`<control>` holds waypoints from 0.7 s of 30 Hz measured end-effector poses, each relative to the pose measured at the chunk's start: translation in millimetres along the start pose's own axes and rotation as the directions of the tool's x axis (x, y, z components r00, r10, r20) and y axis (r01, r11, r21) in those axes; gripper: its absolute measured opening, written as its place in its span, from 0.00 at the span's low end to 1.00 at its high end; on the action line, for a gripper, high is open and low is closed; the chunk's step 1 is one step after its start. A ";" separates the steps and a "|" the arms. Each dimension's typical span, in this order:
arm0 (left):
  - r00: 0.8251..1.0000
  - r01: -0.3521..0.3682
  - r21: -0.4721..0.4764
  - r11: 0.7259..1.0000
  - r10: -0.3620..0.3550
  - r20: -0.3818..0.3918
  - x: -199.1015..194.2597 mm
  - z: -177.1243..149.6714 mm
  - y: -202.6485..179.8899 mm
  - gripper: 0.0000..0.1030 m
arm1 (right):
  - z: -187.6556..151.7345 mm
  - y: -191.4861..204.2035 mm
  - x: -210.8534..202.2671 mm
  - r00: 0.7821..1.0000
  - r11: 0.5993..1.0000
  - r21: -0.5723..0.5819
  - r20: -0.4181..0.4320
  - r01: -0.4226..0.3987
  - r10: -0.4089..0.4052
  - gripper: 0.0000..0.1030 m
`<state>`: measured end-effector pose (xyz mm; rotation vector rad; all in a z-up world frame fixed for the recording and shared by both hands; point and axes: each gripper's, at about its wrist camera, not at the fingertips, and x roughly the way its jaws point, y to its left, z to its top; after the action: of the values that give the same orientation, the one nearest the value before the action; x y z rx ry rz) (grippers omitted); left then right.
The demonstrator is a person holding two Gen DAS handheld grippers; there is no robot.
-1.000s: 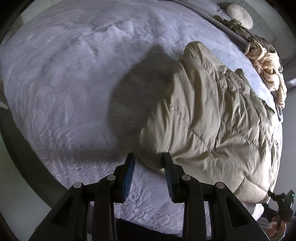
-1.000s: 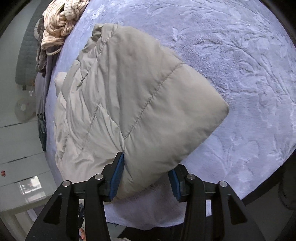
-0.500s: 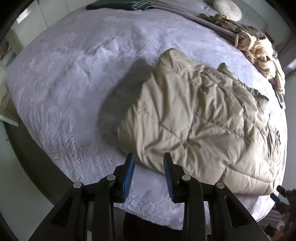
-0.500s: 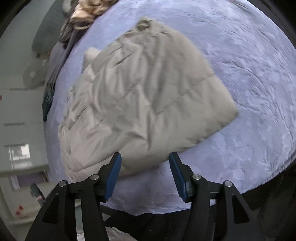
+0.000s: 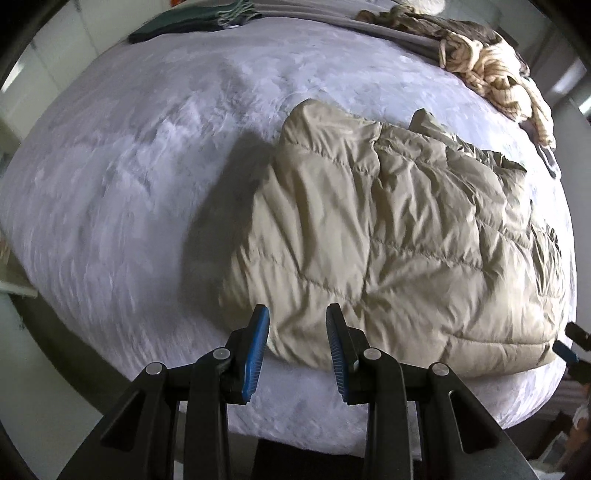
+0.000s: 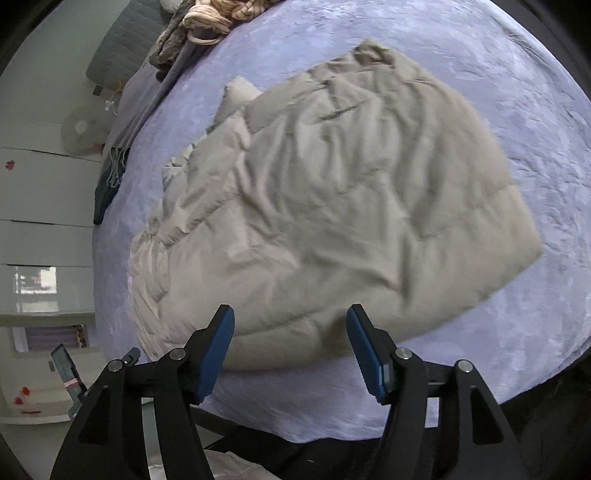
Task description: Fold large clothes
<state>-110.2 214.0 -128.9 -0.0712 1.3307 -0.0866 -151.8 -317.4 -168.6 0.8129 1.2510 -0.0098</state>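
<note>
A beige quilted puffer jacket (image 5: 388,236) lies folded over on the lavender bed cover (image 5: 140,177); it also shows in the right wrist view (image 6: 351,206). My left gripper (image 5: 297,332) is open and empty, just above the jacket's near left corner. My right gripper (image 6: 290,332) is open wide and empty, hovering over the jacket's near edge without touching it. The right gripper's tip shows at the far right of the left wrist view (image 5: 570,347).
A heap of cream and brown clothes (image 5: 491,66) lies at the far edge of the bed, also in the right wrist view (image 6: 210,22). A dark green folded garment (image 5: 192,24) lies at the far left. White cabinets (image 6: 44,206) stand beside the bed.
My right gripper let go of the jacket's folded edge and pulled back, opening wider. The jacket settled flat on the bed. My left gripper backed away and rose.
</note>
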 end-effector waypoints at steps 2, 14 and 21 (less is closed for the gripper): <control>1.000 0.002 0.023 1.000 -0.002 -0.001 1.9 10.8 5.5 0.52 | 0.2 11.3 7.4 1.000 1.000 -0.005 -0.004 0.001 -0.001 0.65; 1.000 0.020 0.164 0.986 -0.021 0.004 13.4 49.6 13.3 0.99 | -9.7 65.2 39.0 0.998 0.998 0.006 -0.012 0.057 -0.057 0.65; 0.999 0.042 0.192 0.981 -0.039 -0.021 25.5 58.9 14.1 0.99 | -12.5 89.5 48.5 0.997 0.997 -0.008 -0.001 0.082 -0.082 0.73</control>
<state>-46.6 225.6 -141.1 0.0667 1.3327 -0.2505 -106.9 -225.4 -162.1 0.7541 1.2841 -0.0708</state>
